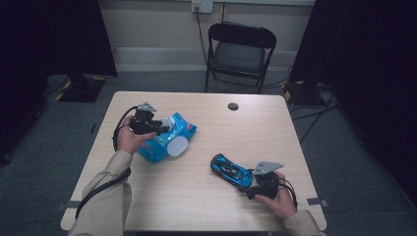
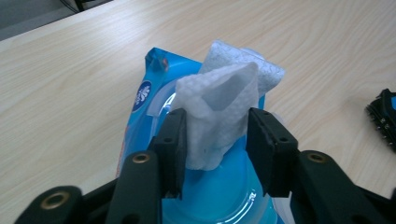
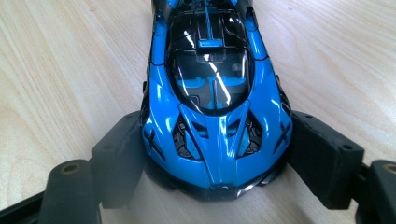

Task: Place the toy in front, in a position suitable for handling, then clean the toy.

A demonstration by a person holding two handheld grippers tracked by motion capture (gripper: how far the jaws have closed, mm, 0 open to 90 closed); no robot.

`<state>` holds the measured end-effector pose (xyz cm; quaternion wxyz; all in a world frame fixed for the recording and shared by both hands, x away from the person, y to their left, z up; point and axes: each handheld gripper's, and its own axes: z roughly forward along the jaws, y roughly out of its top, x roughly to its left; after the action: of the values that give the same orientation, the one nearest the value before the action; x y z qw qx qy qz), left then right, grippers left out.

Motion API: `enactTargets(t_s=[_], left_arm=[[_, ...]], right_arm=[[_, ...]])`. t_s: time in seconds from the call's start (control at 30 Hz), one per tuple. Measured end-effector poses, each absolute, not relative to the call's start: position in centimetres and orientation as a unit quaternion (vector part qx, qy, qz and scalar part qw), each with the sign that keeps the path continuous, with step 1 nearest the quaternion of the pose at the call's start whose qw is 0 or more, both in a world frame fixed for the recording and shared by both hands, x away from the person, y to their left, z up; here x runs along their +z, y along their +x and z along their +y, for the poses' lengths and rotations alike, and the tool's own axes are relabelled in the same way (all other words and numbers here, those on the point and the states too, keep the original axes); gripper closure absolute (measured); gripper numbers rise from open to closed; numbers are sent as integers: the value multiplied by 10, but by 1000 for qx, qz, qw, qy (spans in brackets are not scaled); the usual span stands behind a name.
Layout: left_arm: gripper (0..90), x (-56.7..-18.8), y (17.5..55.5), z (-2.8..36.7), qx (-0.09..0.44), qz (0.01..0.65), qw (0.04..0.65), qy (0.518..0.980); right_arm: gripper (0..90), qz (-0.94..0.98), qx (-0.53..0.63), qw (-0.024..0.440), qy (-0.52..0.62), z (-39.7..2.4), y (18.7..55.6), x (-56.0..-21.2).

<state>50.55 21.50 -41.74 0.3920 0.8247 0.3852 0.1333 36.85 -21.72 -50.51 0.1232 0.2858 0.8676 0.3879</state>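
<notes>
A blue pack of wet wipes point(image 1: 156, 147) lies on the left half of the table, its white round lid point(image 1: 177, 146) flipped open. A white wipe point(image 2: 219, 98) sticks up out of the pack point(image 2: 144, 93). My left gripper point(image 1: 164, 127) has a jaw on each side of that wipe; in the left gripper view point(image 2: 217, 140) the pads brush the wipe without squeezing it. A blue and black toy car point(image 1: 230, 169) sits on the table at the front right. My right gripper point(image 1: 252, 183) is shut on one end of the car point(image 3: 212, 93), a pad on each flank.
The light wooden table point(image 1: 255, 128) has a small dark round hole point(image 1: 233, 106) near its far edge. A black folding chair point(image 1: 240, 51) stands behind the table. Dark curtains hang on both sides, and cables run across the floor at the right.
</notes>
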Motion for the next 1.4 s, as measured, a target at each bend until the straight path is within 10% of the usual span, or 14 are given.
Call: enactTargets(t_s=[0.5, 1.4], left_arm=[[863, -413, 507, 213, 98, 412, 379, 823], [899, -375, 503, 213, 104, 425, 379, 815]], right_arm=[[234, 868, 388, 123, 286, -217, 369, -505], [234, 868, 388, 123, 286, -217, 369, -505]])
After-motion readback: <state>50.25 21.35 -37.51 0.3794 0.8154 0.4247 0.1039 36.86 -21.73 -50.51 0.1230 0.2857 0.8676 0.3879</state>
